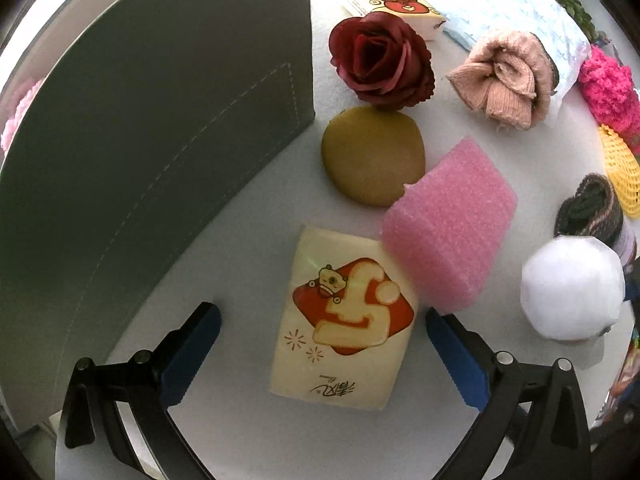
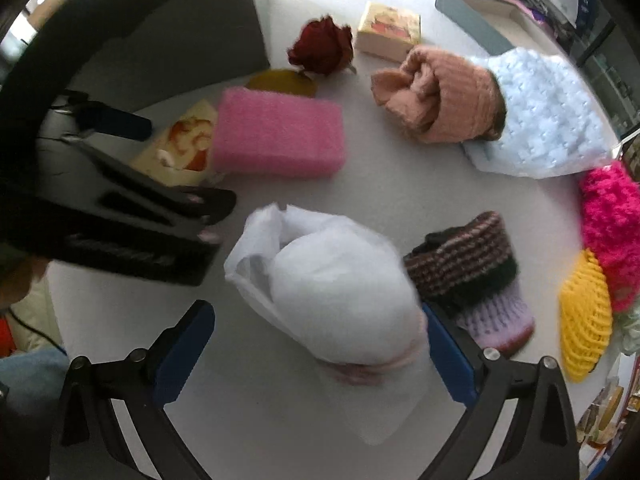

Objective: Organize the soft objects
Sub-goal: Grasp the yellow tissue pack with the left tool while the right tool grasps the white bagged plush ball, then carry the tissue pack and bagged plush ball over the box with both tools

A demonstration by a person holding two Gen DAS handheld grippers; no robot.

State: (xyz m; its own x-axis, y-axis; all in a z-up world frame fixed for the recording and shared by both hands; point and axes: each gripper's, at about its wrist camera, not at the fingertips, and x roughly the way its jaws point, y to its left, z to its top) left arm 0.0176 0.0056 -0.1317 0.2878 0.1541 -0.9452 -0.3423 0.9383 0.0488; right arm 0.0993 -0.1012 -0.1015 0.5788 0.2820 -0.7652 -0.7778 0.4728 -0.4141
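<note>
- Left gripper (image 1: 323, 350): fingers spread wide, straddling a tissue packet (image 1: 344, 320) that lay flat on the worktop (image 1: 248, 240). Neither blue pad touched it; clear gaps on both sides.
- Packet's far right corner sat tucked under or against the pink foam block (image 1: 448, 226); could not tell which.
- Beyond it: olive-brown round pad (image 1: 372, 156), dark red fabric rose (image 1: 380, 60), rolled peach knit (image 1: 504, 80), second tissue packet (image 1: 394, 4).
- Grey storage box (image 1: 160, 120) stood just left of the packet, its wall upright; likely the destination.
- Right gripper (image 2: 316, 344): fingers also wide, around a white plastic-wrapped bundle (image 2: 336, 280), not visibly pinching. View was motion-blurred.
- Striped knit piece (image 2: 464, 264) lay just beside the right finger; yellow foam net (image 2: 584, 316) and magenta fluffy item (image 2: 612, 224) further right.
- Judgement: grasp pending on both sides. For the left, lower squarely, close across the packet's short width, and lift straight up so the foam block is not dragged.
- For the right, keep the finger clear of the striped knit and bite the bundle's body, not loose film.
</note>
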